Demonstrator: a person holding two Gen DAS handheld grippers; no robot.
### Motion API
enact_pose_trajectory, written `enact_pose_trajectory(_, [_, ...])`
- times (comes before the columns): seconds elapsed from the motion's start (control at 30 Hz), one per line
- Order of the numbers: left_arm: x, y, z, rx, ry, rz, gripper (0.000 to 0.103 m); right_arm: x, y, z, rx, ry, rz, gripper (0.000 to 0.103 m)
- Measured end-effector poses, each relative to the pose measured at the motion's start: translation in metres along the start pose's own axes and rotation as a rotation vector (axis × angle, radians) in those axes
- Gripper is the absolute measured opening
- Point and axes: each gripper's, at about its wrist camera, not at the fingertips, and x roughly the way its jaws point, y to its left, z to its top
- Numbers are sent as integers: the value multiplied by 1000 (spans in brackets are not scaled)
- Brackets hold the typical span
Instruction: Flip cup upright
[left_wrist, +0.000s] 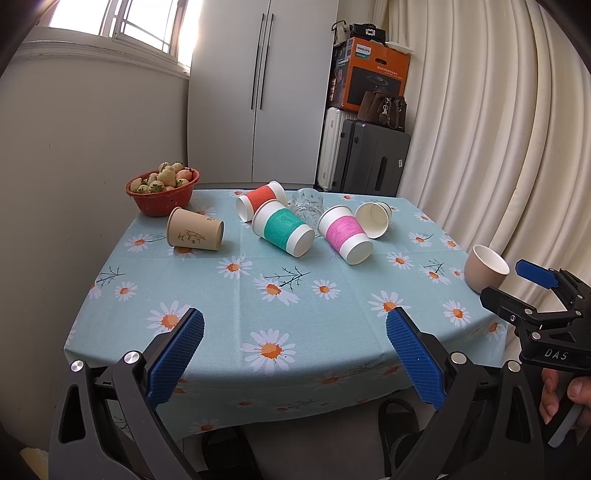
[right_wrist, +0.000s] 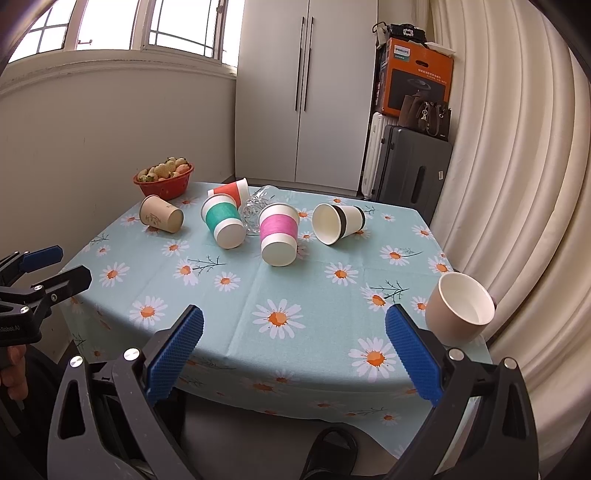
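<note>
Several cups lie on their sides on the daisy tablecloth (left_wrist: 295, 295): a brown paper cup (left_wrist: 195, 234) (right_wrist: 161, 219), a red-banded cup (left_wrist: 261, 199) (right_wrist: 229, 191), a green-banded cup (left_wrist: 282, 227) (right_wrist: 222, 220), a pink-banded cup (left_wrist: 345, 233) (right_wrist: 278, 233), a black-banded white cup (left_wrist: 373, 218) (right_wrist: 337, 222) and a clear glass (left_wrist: 306, 206) (right_wrist: 256, 210). A beige cup (left_wrist: 485, 267) (right_wrist: 459, 307) stands upright at the right edge. My left gripper (left_wrist: 294, 354) and right gripper (right_wrist: 294, 350) are open and empty, above the near table edge.
A red bowl of strawberries (left_wrist: 162, 190) (right_wrist: 164, 179) sits at the far left corner. A wall lies to the left, curtains (left_wrist: 498, 129) to the right, suitcases (left_wrist: 369, 158) and a cupboard behind the table.
</note>
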Motion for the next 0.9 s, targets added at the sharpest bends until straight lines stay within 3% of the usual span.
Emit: enact_pose_trajectory(0.9, [1,-4,-1,-2,3,-5,97,1,3,-1,-4,6,1,98])
